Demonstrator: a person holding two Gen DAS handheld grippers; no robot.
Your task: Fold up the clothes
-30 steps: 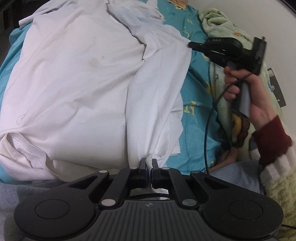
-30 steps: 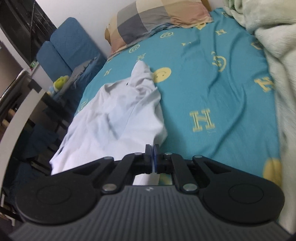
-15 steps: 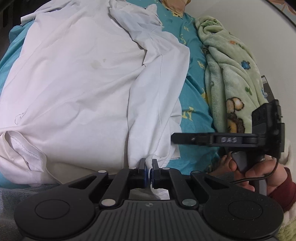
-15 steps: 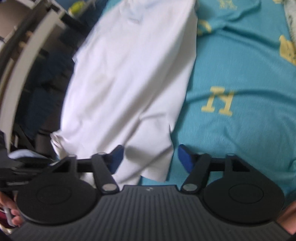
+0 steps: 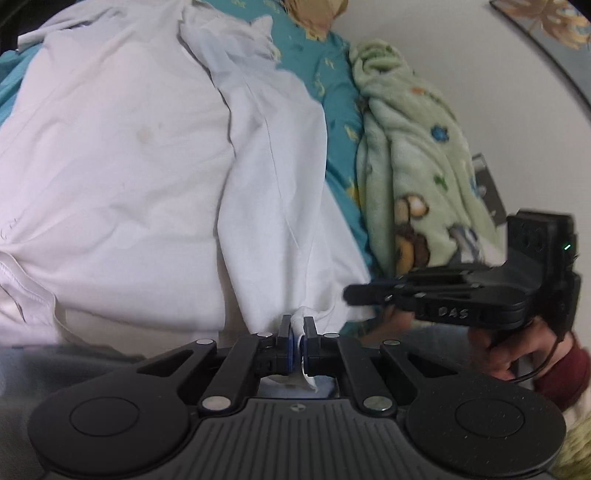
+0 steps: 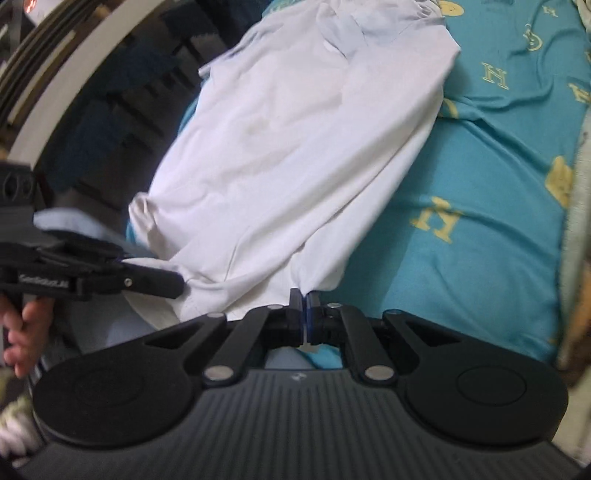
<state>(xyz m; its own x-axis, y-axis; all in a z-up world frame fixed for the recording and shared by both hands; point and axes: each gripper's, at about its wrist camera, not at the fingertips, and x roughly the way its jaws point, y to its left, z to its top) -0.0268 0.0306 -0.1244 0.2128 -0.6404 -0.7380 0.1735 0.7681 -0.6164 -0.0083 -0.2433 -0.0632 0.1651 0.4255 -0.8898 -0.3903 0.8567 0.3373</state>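
A white shirt (image 5: 129,166) lies spread on the teal bed sheet (image 6: 480,166), with its right side folded over as a long flap (image 5: 280,206). My left gripper (image 5: 297,326) is shut on the near hem of that flap; a tuft of cloth sticks out between the pads. My right gripper (image 6: 304,301) is shut on the same hem at the shirt's near right corner. In the left wrist view the right gripper (image 5: 349,295) reaches in from the right, held by a hand in a red sleeve. The left gripper (image 6: 180,284) shows at the left of the right wrist view, clamped on cloth.
A green fleece blanket (image 5: 406,166) lies bunched along the wall at the right of the bed. A pillow (image 5: 317,14) sits at the far end. Beyond the bed's left edge stand a white rail (image 6: 74,74) and dark furniture.
My right gripper left the far end of the shirt, opened, swung back to the near hem and shut on it beside the left gripper. The left gripper kept its grip.
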